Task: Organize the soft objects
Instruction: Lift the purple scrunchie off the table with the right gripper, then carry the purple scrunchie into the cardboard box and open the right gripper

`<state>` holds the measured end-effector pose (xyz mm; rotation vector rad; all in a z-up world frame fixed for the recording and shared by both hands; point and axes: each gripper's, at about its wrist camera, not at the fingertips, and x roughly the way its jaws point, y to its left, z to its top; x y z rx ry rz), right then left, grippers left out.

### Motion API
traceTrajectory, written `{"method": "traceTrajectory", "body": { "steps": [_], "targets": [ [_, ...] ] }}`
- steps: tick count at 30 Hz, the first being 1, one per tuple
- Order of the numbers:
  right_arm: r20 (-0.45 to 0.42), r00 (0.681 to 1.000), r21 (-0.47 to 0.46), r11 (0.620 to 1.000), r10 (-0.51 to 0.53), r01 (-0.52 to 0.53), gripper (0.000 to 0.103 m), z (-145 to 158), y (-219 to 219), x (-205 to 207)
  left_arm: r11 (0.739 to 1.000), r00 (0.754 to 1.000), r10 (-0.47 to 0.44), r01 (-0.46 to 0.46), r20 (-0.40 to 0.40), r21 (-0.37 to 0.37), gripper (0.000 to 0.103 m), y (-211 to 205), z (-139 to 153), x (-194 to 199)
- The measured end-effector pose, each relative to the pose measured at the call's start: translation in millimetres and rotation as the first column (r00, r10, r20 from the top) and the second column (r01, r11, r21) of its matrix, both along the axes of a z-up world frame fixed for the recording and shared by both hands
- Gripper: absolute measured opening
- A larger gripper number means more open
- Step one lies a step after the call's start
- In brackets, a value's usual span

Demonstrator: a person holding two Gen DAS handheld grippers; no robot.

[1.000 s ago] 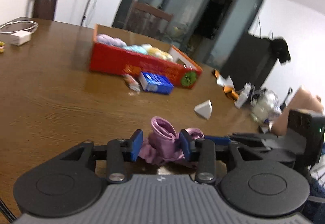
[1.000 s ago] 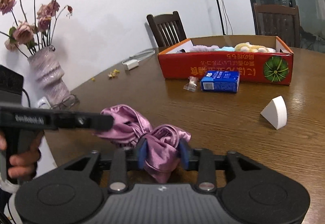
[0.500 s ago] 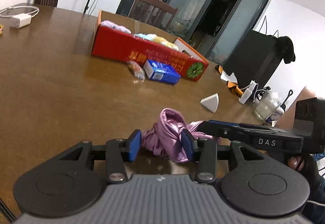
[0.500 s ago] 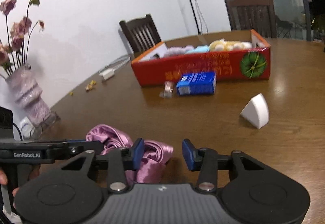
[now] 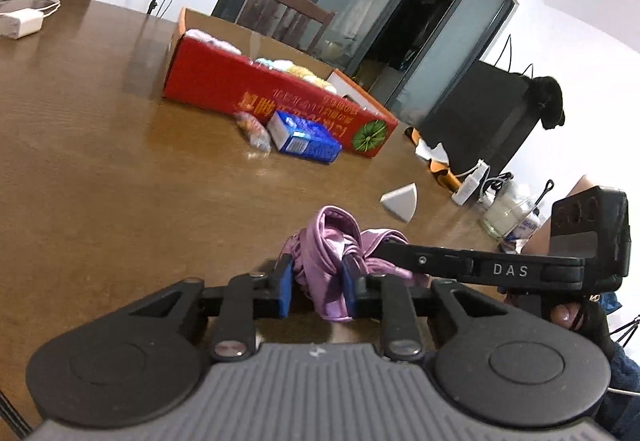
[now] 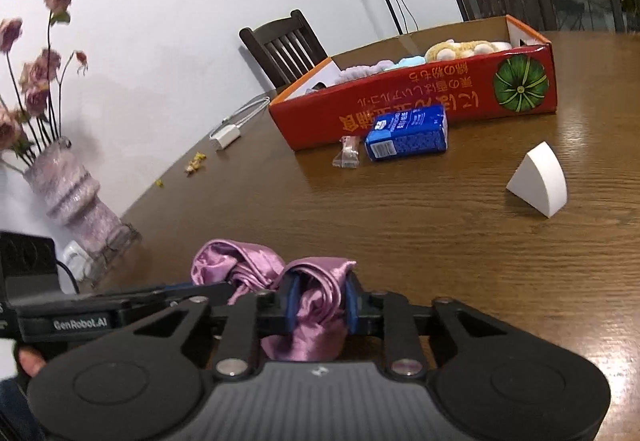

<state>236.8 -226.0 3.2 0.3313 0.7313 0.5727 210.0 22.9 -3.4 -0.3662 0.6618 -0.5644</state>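
The left gripper (image 5: 316, 289) has just clamped one bunch of the crumpled purple satin cloth (image 5: 332, 241) on the wooden table (image 5: 120, 161); the right gripper (image 6: 318, 307), also just closed, pinches the other. The cloth stretches crosswise between them, its underside hidden.

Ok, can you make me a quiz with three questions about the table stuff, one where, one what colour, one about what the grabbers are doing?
1. Where is the blue carton?
A. inside the red box
B. on the table in front of the red box
C. beside the vase

2. What colour is the shiny cloth?
A. purple
B. green
C. yellow

3. What are both grippers doing?
A. hanging open above the cloth
B. pinching the cloth
C. holding the white wedge

Answers: 1 B, it lies against the red box's front wall. 2 A, it is shiny purple. 3 B, left gripper and right gripper each squeeze a fold, having just closed on it.
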Motion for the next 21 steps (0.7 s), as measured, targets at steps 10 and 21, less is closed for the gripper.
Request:
{"method": "traceTrajectory", "body": {
  "steps": [10,21],
  "targets": [
    [0.157,0.988,0.036,0.999,-0.001,-0.005,0.016,86.1,1.8,106.3,1.0,0.985,-0.008,0.01,0.172,-0.012,0.024,11.4,86.0,128.6],
    [-0.053,0.998,-0.14,0.99,0.02,-0.027,0.016,64.8,77.8,350.9,0.888,0.991,0.085,-0.124,0.105,0.444,0.024,-30.9,68.9,299.9]
  ]
}}
